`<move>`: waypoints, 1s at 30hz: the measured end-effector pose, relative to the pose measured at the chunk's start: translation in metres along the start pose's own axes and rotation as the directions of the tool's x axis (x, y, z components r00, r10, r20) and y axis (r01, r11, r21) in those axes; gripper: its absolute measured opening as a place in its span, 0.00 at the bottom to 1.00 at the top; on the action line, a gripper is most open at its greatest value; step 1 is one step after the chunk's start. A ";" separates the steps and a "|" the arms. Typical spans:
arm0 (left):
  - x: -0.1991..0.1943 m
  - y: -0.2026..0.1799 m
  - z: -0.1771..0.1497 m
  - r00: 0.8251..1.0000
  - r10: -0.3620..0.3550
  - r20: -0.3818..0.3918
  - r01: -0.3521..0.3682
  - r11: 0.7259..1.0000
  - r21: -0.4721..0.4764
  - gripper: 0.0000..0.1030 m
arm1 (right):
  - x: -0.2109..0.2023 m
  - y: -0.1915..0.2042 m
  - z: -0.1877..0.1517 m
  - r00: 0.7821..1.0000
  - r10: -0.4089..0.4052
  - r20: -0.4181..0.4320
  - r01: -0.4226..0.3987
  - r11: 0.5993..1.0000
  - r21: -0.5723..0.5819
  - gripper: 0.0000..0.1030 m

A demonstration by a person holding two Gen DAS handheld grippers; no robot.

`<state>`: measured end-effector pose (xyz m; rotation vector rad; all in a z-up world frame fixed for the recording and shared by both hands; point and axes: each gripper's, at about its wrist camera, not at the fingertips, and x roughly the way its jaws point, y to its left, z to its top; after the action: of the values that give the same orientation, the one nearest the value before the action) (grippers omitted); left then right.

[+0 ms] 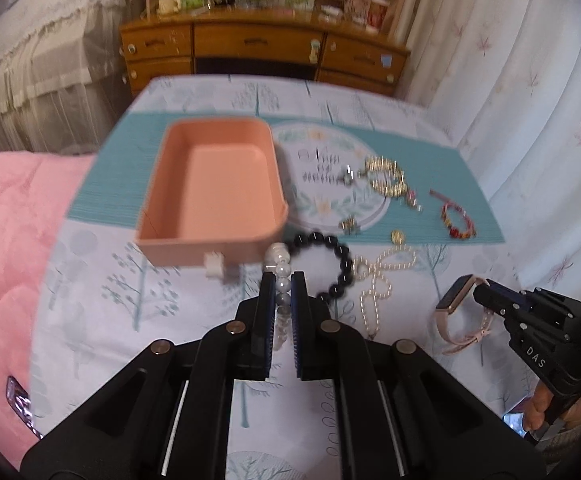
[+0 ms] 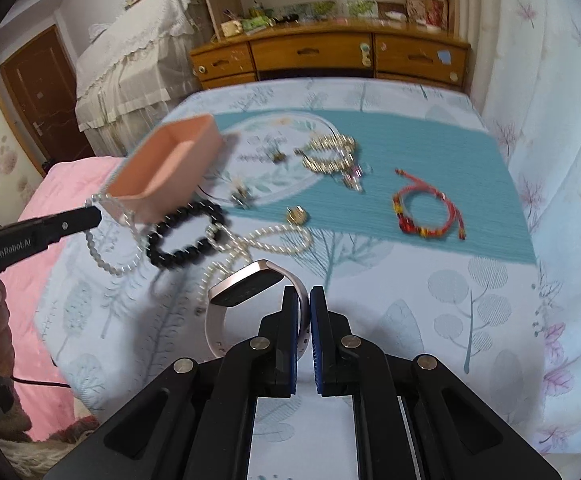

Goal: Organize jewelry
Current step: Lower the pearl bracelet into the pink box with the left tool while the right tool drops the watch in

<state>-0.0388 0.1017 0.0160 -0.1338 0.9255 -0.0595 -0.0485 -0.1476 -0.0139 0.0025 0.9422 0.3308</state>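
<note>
The small pieces on the teal mat (image 1: 430, 148) are blurred, so I cannot name them. The clear bead bracelet (image 1: 280, 268) is pale and glassy, hanging just before the pink box (image 1: 210, 184); my left claw (image 1: 283, 292) is closed on it. My right claw (image 2: 303, 312) pinches the strap of the pink watch (image 2: 246, 288) above the bed.

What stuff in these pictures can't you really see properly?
- Left wrist view: the part of the white bead bracelet held in the left gripper is hidden by its fingers.
- Right wrist view: the band of the pink watch is partly covered by the right gripper.
- Both views: the small gold pieces on the teal mat are too blurred to name.
- The pink box front clasp is smeared.
</note>
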 end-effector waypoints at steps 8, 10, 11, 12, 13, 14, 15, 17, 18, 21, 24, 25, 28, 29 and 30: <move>-0.068 0.017 0.026 0.990 0.014 0.142 -0.017 1.000 0.020 0.05 | -0.059 0.038 0.032 0.993 0.017 0.114 -0.009 0.998 -0.070 0.06; -0.084 0.020 0.031 0.986 0.011 0.166 -0.015 1.000 0.024 0.05 | -0.075 0.049 0.043 0.990 0.034 0.136 -0.023 0.996 -0.083 0.06; -0.091 0.021 0.035 0.984 0.010 0.179 -0.015 1.000 0.027 0.05 | -0.083 0.054 0.049 0.988 0.046 0.146 -0.033 0.996 -0.087 0.06; -0.098 0.022 0.038 0.982 0.013 0.191 -0.018 0.999 0.029 0.05 | -0.090 0.059 0.054 0.986 0.057 0.159 -0.043 0.995 -0.093 0.06; -0.105 0.024 0.042 0.979 0.018 0.203 -0.025 0.999 0.032 0.05 | -0.097 0.064 0.061 0.984 0.066 0.167 -0.050 0.994 -0.096 0.06; -0.112 0.026 0.046 0.976 0.023 0.216 -0.031 0.999 0.033 0.05 | -0.104 0.069 0.070 0.982 0.073 0.175 -0.056 0.993 -0.100 0.06; -0.119 0.027 0.050 0.974 0.025 0.227 -0.034 0.999 0.034 0.05 | -0.110 0.074 0.079 0.980 0.078 0.183 -0.059 0.993 -0.105 0.06; -0.131 0.031 0.060 0.968 0.038 0.250 -0.048 0.998 0.034 0.05 | -0.119 0.084 0.100 0.977 0.088 0.192 -0.069 0.992 -0.104 0.06; -0.135 0.032 0.065 0.966 0.038 0.258 -0.049 0.998 0.034 0.05 | -0.122 0.089 0.112 0.977 0.099 0.190 -0.081 0.992 -0.099 0.06; -0.141 0.039 0.082 0.962 0.036 0.270 -0.046 0.998 0.032 0.05 | -0.124 0.106 0.149 0.975 0.126 0.185 -0.114 0.991 -0.072 0.06; -0.133 0.049 0.099 0.964 0.040 0.264 -0.048 0.999 0.023 0.05 | -0.113 0.124 0.183 0.975 0.136 0.173 -0.131 0.990 -0.044 0.06; -0.123 0.052 0.104 0.966 0.042 0.253 -0.049 0.999 0.019 0.05 | -0.107 0.131 0.193 0.977 0.128 0.173 -0.123 0.992 -0.037 0.06; -0.092 0.059 0.114 0.974 0.058 0.219 -0.064 0.998 0.020 0.05 | -0.075 0.150 0.221 0.984 0.102 0.143 -0.102 0.995 -0.006 0.06; -0.079 0.061 0.115 0.977 0.064 0.205 -0.070 0.997 0.024 0.05 | -0.060 0.154 0.229 0.987 0.102 0.121 -0.103 0.995 0.009 0.06; -0.066 0.063 0.116 0.979 0.069 0.191 -0.074 0.997 0.022 0.05 | -0.043 0.159 0.236 0.990 0.097 0.102 -0.099 0.995 0.019 0.06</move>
<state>0.0136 0.1814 0.1283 -0.0778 0.7376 0.0069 0.0712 0.0242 0.1830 0.0867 0.8475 0.4067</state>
